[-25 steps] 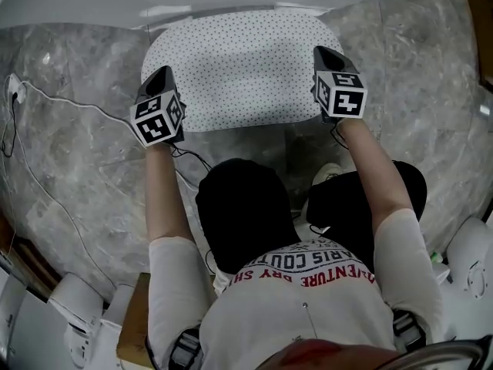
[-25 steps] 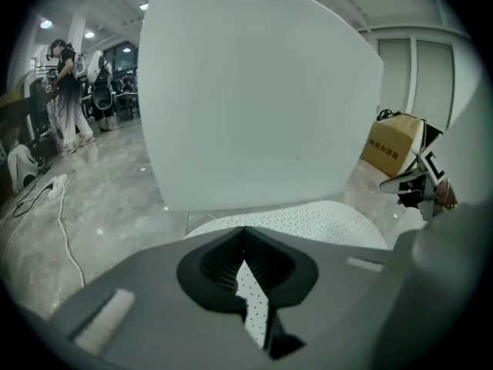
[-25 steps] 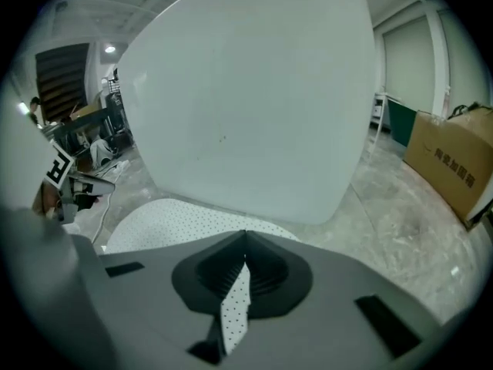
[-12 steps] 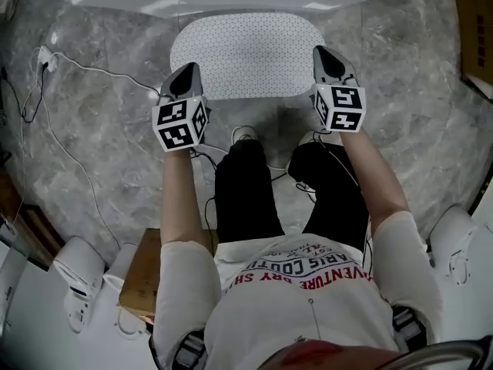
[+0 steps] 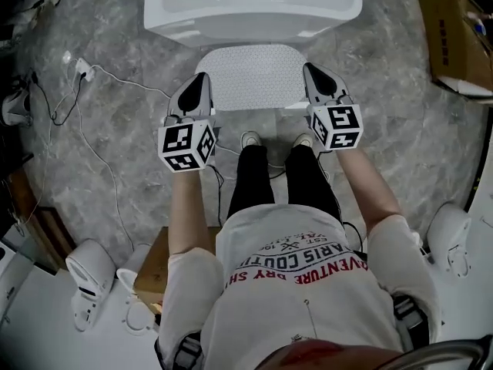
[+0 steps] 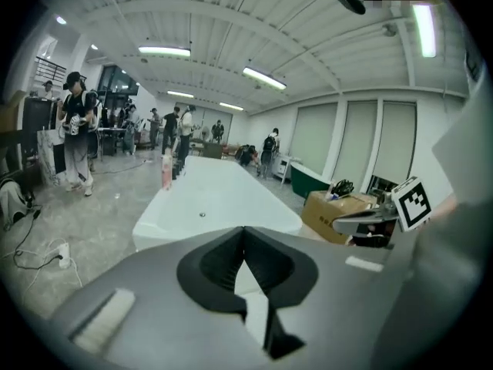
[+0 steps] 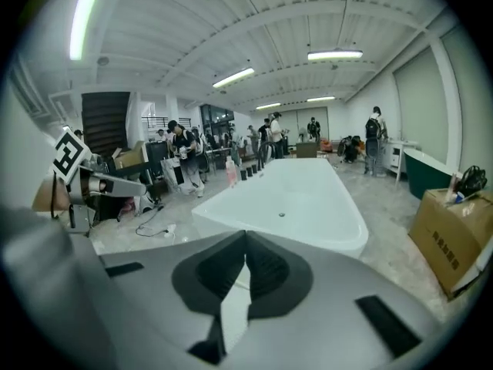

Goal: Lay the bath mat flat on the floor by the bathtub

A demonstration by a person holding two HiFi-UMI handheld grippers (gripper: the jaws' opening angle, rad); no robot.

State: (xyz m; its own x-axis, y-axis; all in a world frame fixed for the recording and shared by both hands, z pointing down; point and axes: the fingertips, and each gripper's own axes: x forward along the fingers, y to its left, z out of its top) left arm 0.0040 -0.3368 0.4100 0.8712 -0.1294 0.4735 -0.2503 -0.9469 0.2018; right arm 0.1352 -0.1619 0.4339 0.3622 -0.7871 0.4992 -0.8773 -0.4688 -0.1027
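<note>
The white dotted bath mat lies flat on the grey marble floor, right against the end of the white bathtub. I stand behind it with my shoes at its near edge. My left gripper is held up over the mat's left end, shut and empty. My right gripper hangs over the mat's right end, also shut with nothing in it. In the left gripper view the jaws meet in front of the bathtub. The right gripper view shows its jaws together before the tub.
A cardboard box stands at the far right. A white cable and power strip trail across the floor on the left. Another box and white equipment sit behind me. Several people stand far back in the hall.
I have risen from a crouch to standing. Both grippers have lifted off the mat's edge and away from the floor. The mat stays flat by the tub.
</note>
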